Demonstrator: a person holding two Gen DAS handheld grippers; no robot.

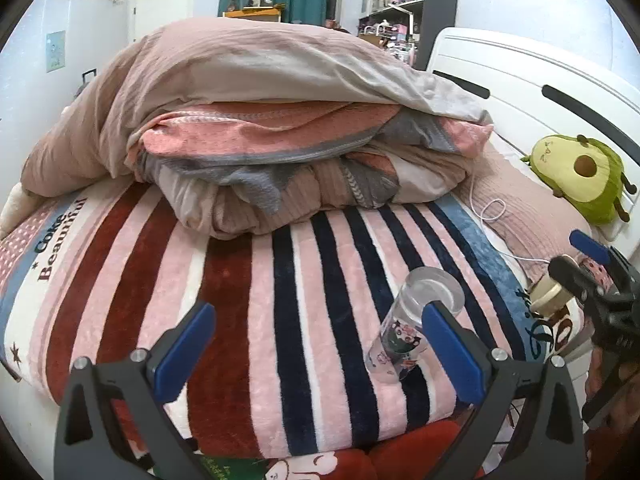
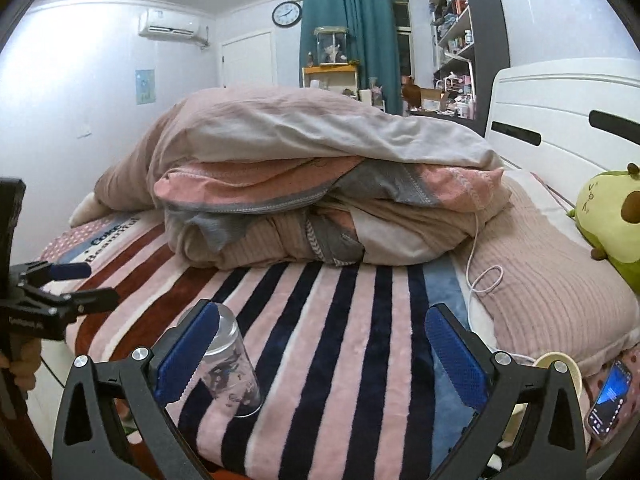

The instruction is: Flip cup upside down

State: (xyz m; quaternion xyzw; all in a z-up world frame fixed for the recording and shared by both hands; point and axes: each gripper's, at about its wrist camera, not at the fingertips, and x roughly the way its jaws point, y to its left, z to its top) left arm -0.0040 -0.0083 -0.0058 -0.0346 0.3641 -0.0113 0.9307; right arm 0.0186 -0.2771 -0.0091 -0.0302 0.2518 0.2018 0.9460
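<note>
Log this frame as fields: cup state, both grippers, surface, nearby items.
cup: clear glass, printed, thick base up, mouth down on the blanket, leaning
left gripper: jaws open, cup by its right jaw, not gripped
right gripper: jaws open, cup by its left jaw
surface: striped blanket
nearby: tape roll, phone, avocado plush
</note>
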